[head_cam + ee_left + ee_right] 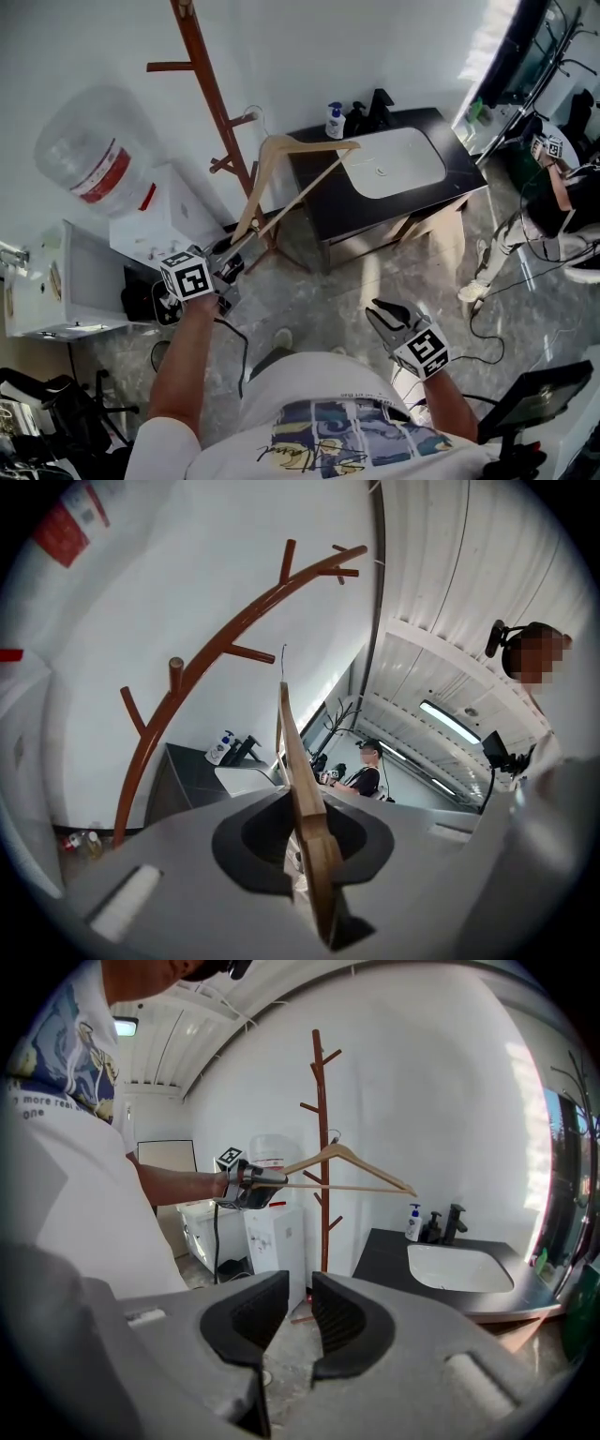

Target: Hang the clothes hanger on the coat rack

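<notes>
While left gripper (234,258) clamps wooden hanger (254,186) near coat rack (213,94) — right gripper (382,317) narrowly parted, empty.

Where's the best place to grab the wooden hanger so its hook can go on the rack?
Grip the hanger at its end corner, where the sloping arm meets the bar, coming from the side away from the coat rack. The wood is flat there, and the hook is clear. The left gripper holds it so.

Bright even daylight, fisheye-bent edges, dark corners.
</notes>
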`<state>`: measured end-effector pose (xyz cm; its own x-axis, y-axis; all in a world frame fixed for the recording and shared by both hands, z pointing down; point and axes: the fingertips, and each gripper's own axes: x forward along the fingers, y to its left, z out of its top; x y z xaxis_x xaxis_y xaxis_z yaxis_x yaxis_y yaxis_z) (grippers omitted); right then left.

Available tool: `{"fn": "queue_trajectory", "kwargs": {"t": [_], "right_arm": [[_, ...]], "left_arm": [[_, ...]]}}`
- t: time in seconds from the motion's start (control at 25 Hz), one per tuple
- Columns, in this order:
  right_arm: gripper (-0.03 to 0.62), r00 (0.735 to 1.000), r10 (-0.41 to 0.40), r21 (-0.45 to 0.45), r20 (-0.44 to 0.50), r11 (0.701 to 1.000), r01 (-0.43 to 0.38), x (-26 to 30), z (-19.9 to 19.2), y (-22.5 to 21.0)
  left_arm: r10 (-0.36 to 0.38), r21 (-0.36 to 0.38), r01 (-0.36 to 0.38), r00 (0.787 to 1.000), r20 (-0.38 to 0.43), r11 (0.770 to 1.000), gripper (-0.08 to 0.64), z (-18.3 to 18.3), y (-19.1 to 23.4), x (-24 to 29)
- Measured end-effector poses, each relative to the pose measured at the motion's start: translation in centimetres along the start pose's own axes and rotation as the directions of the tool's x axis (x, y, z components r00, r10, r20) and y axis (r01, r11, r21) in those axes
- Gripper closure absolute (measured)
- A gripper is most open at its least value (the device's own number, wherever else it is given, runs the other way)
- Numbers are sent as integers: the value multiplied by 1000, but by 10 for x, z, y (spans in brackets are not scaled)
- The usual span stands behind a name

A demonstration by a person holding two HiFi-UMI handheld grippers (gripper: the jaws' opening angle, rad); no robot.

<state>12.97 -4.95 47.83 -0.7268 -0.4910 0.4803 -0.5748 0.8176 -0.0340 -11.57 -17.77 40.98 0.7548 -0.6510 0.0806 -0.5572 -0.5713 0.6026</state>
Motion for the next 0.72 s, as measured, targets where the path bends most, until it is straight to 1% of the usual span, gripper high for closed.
{"fn": "queue_trajectory", "kwargs": {"t": [0.2,0.32,0.44,0.52,0.64,0.72], "right_arm": [[514,1000,-30,16,7,999,30,-6,4,-1],[514,999,-42,28,-7,999,42,-5,2,0],[514,999,-51,35,-15,998,52,-1,2,2],[514,998,-57,41,-17,997,58,2,5,3],[514,998,-59,41,-29,997,60,10,8,7],[514,998,-59,41,-38,997,61,15,9,11]], "left_arm": [[35,-17,-35,999,4,999,526,-3,26,0],[52,-21,-51,998,21,998,525,-3,38,-1],[74,-4,-74,996,40,997,526,-6,50,-6],[104,11,-105,993,49,994,525,-9,60,-10],[154,37,-156,987,48,987,525,-13,78,-15],[172,58,-175,984,44,983,525,-17,85,-17]]}}
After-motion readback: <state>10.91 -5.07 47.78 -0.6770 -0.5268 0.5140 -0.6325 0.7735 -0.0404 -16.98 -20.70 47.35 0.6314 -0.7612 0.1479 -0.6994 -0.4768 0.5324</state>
